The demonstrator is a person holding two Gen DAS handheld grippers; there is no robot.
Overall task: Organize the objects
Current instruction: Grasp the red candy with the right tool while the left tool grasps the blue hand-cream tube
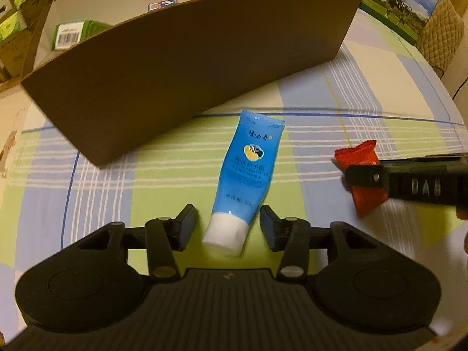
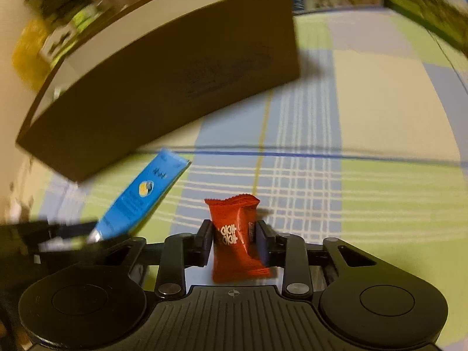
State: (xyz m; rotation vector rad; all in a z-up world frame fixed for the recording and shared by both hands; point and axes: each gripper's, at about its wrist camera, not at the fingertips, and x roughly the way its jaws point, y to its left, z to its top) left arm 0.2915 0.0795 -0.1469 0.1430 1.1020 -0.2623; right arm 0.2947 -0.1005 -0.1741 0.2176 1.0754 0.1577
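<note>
A blue tube [image 1: 248, 161] with a white cap lies on the plaid cloth [image 1: 365, 93], cap end toward me. My left gripper [image 1: 228, 226] is open, its fingers on either side of the cap with small gaps. Right of it, a red snack packet [image 1: 355, 153] sits in my right gripper [image 1: 351, 175]. In the right wrist view both fingers press the red packet [image 2: 234, 219], so the right gripper [image 2: 234, 242] is shut on it. The blue tube [image 2: 140, 199] shows at the left, with the blurred left gripper [image 2: 58, 234] at its cap. A brown box [image 1: 190, 67] stands just behind both objects.
The brown box [image 2: 175, 82] has a white inside and holds a green barcoded carton [image 1: 76, 33] and small packs. A cow-printed carton [image 1: 400, 3] and a quilted cushion [image 1: 444, 35] stand at the back right. Green boxes [image 1: 11, 23] are stacked at the far left.
</note>
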